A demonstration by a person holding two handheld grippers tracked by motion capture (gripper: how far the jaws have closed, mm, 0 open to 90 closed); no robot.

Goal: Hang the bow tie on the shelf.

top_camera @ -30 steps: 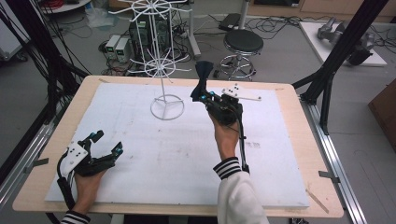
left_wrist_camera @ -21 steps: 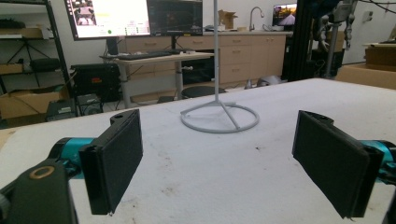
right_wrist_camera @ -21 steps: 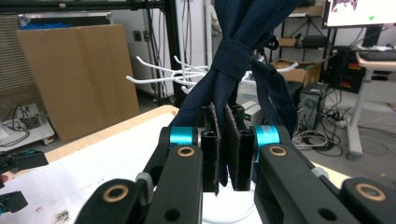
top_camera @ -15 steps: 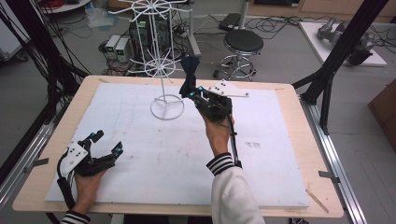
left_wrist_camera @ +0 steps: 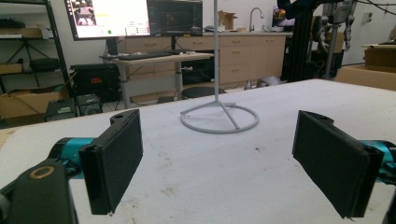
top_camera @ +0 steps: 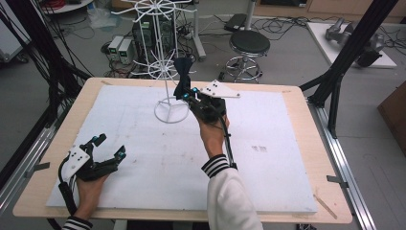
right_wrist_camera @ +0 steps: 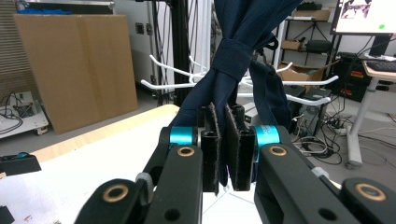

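A dark navy bow tie (top_camera: pixel 182 72) (right_wrist_camera: pixel 233 56) is pinched between the pads of my right gripper (top_camera: pixel 184 93) (right_wrist_camera: pixel 223 140), which is shut on it. The tie is held upright, close in front of the white wire display stand (top_camera: pixel 166 62), near its lower ring of hooks (right_wrist_camera: pixel 173 77). The stand's round base (top_camera: pixel 171 110) (left_wrist_camera: pixel 219 119) rests on the white board. My left gripper (top_camera: pixel 109 146) (left_wrist_camera: pixel 219 163) hovers low at the near left of the board, jaws wide open with nothing between them.
The white foam board (top_camera: pixel 268 158) covers a wooden table (top_camera: pixel 306 120). Black frame posts (top_camera: pixel 349 52) stand at both sides. A stool (top_camera: pixel 249 45), cables and boxes are on the floor behind the table.
My right gripper has carried the bow tie leftward and a little farther back, towards the wire stand. The left gripper has stayed put.
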